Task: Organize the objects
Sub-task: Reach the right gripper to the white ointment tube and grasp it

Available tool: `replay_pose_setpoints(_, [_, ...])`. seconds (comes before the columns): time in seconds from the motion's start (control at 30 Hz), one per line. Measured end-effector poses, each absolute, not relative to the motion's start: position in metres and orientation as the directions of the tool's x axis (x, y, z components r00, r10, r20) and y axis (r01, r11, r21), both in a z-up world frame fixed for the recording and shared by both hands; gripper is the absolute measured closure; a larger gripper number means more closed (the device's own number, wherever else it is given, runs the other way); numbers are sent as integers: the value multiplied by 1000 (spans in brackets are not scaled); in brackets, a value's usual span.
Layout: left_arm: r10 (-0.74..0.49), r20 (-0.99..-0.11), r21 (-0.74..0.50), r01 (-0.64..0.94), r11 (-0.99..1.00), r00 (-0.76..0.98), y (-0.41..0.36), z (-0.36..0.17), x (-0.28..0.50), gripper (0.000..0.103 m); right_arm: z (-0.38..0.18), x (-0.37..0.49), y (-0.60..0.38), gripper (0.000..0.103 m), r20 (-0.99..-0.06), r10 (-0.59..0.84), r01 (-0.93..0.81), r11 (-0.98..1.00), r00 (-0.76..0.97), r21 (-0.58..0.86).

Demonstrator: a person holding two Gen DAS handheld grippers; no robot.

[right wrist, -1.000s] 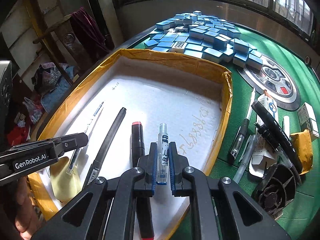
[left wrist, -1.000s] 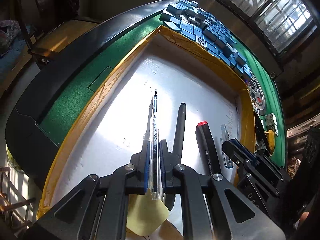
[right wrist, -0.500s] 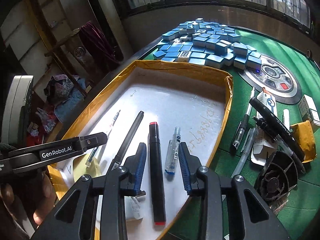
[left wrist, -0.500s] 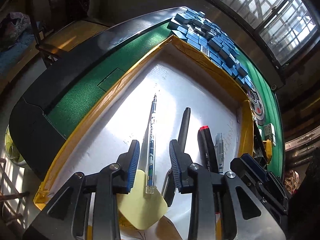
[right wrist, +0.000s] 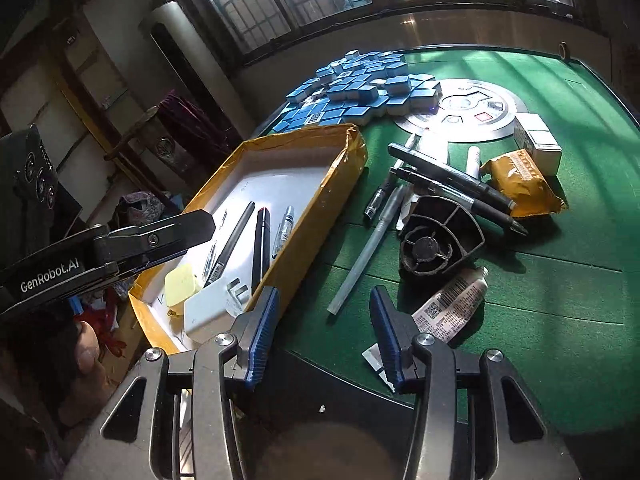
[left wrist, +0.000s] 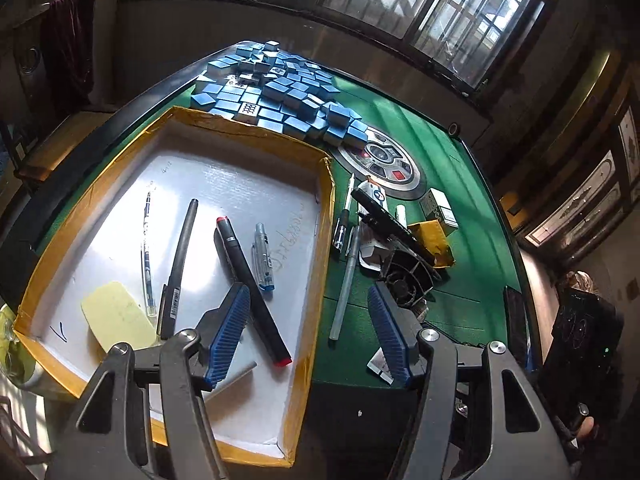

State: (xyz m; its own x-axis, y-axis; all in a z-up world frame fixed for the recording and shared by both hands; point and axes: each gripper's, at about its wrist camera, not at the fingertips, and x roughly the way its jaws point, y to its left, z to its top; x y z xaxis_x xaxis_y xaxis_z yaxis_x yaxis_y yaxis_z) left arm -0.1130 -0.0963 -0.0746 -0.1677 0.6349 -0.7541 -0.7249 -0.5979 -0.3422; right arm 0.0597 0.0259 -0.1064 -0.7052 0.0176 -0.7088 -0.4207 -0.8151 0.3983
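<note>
A white tray with yellow taped walls (left wrist: 326,240) lies on the green felt. In it lie a thin blue pen (left wrist: 147,248), a black pen (left wrist: 180,256), a red-tipped black marker (left wrist: 248,280), a clear pen (left wrist: 262,256) and a yellow note (left wrist: 116,316). My left gripper (left wrist: 306,308) hangs over the tray's right wall, its jaws opening with nothing between them. My right gripper (right wrist: 324,300) is over the felt just right of the tray (right wrist: 316,216), jaws also opening and empty. Beyond it lie a pale translucent pen (right wrist: 368,252) and a printed tube (right wrist: 452,304).
Loose on the felt are black pens (right wrist: 452,180), a black fan-shaped part (right wrist: 436,240), a yellow packet (right wrist: 520,184) and a white box (right wrist: 536,140). Blue mahjong tiles (left wrist: 280,96) are heaped behind the tray. A round control disc (left wrist: 380,160) sits mid-table. A white plug adapter (right wrist: 212,308) lies in the tray.
The left gripper let go of the thin blue pen and the right let go of the clear pen. Both opened, drew back and swung right toward the loose items on the felt.
</note>
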Motion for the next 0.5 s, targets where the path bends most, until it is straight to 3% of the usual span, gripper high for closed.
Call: replay_pose_setpoints(0.5, [593,-800,-313,-778,-546,-94,-71,-93,-71,42,-141,110,69,61,-756,78,-569,-710,-650,415])
